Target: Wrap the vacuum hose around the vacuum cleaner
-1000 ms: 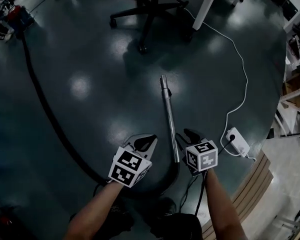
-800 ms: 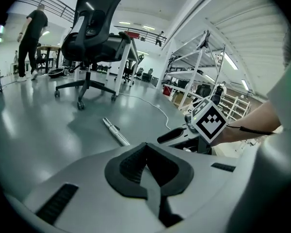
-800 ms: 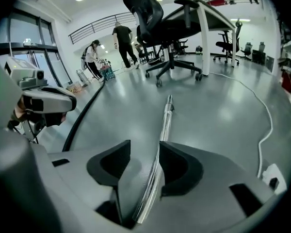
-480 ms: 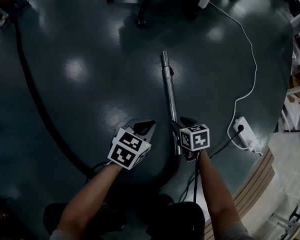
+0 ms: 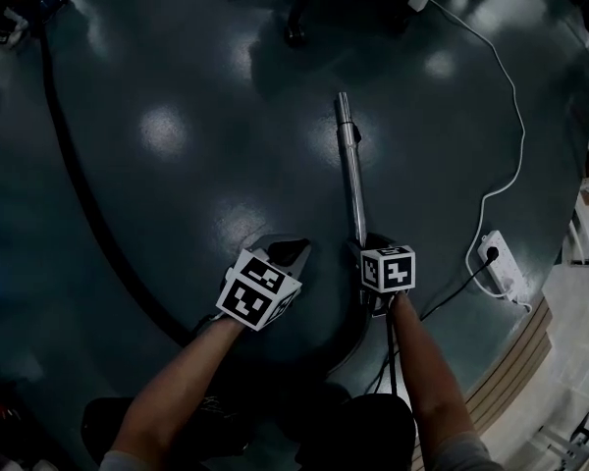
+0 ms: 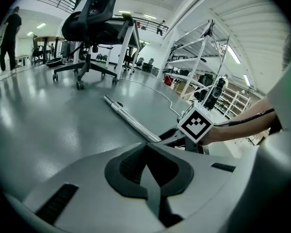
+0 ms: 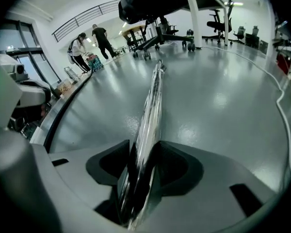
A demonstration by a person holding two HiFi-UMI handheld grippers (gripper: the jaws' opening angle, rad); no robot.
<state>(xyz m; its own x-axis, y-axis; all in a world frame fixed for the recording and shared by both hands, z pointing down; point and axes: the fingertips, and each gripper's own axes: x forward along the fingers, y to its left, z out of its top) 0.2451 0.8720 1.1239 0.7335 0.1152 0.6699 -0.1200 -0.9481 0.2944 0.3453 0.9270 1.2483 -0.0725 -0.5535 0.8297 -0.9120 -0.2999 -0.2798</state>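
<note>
Glossy dark floor (image 5: 177,194) bears a shiny metal tube (image 5: 350,160) pointing straight away. The right claw (image 5: 370,247), just opening, straddles it, and the left claw (image 5: 287,252) is pressed together.

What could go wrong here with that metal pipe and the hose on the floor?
The right gripper's jaws have just been opening with the metal tube between them, so it might slip out or roll away. The black hose trails far across the floor, so pulling it in could snag it or trip someone. The power strip lies close by and might get dragged along.
</note>
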